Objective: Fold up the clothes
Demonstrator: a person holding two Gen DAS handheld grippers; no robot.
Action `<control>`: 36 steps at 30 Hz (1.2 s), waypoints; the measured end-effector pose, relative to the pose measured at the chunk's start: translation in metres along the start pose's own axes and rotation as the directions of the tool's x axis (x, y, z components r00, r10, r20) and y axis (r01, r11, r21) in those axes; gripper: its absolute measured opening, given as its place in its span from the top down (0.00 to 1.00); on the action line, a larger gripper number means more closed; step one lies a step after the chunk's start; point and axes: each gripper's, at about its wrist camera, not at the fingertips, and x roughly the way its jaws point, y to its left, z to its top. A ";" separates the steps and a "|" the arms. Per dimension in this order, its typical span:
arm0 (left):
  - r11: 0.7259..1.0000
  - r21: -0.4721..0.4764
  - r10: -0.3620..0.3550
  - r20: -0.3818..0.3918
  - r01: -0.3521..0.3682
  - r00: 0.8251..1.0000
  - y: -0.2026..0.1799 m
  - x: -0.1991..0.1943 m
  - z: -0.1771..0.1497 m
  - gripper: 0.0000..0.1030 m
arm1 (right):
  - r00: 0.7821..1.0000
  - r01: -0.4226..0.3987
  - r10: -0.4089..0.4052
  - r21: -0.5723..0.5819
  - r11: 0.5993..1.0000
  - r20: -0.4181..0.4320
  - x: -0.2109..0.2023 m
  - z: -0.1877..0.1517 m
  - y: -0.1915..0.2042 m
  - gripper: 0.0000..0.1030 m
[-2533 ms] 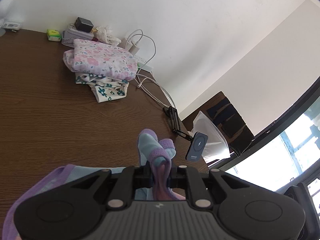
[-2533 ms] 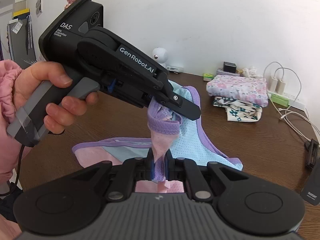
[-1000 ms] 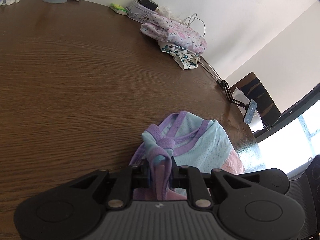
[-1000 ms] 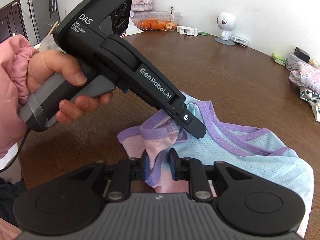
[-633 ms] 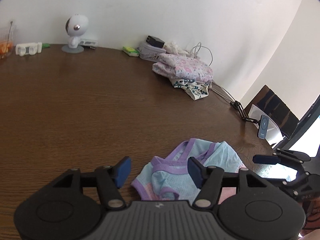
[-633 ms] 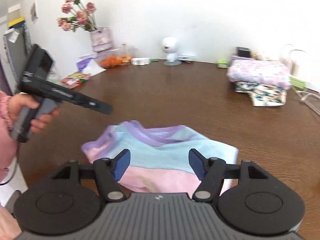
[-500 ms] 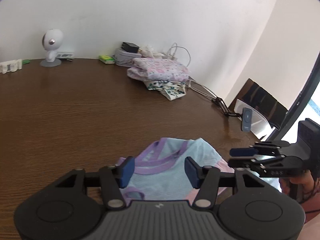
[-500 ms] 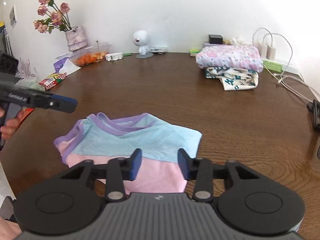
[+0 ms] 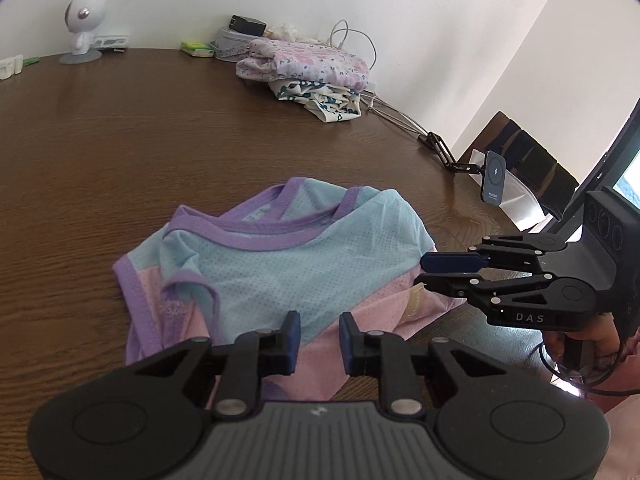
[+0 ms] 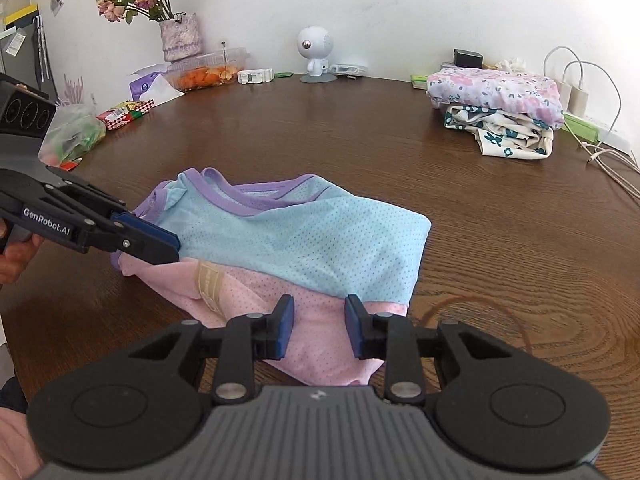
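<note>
You face a plain white wall point(image 10: 400, 0) behind a dark brown wood-grain table point(image 10: 320, 120). A dark chair point(image 9: 532, 160) stands at the table's edge. Bright daylight enters through a window point(image 9: 632, 176) beside it.

We read just two markings — "DAS" on the side of the right gripper point(image 9: 452, 270) body in the left wrist view, and "GenRobot.AI" on the left gripper point(image 10: 160, 242) arm in the right wrist view.
</note>
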 end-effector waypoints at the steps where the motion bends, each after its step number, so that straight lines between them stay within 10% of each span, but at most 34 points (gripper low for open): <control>1: 1.000 -0.004 0.015 0.006 -0.015 1.000 -0.001 -0.001 0.002 0.84 | 1.000 -0.003 0.003 -0.009 1.000 0.003 -0.001 0.000 0.000 0.72; 12: 0.989 0.133 -0.079 0.076 0.068 0.994 -0.062 -0.001 0.024 0.70 | 0.993 -0.096 0.101 -0.095 0.991 0.055 -0.018 0.015 0.004 0.63; 30: 0.977 0.195 0.073 0.052 -0.082 0.996 -0.066 0.045 0.010 0.81 | 0.995 -0.089 0.092 -0.071 0.994 0.039 -0.002 -0.007 -0.014 0.57; 36: 0.984 0.147 0.076 0.146 -0.098 0.986 -0.071 0.019 0.016 0.59 | 0.990 -0.078 0.088 -0.095 0.992 0.106 -0.030 -0.009 -0.012 0.44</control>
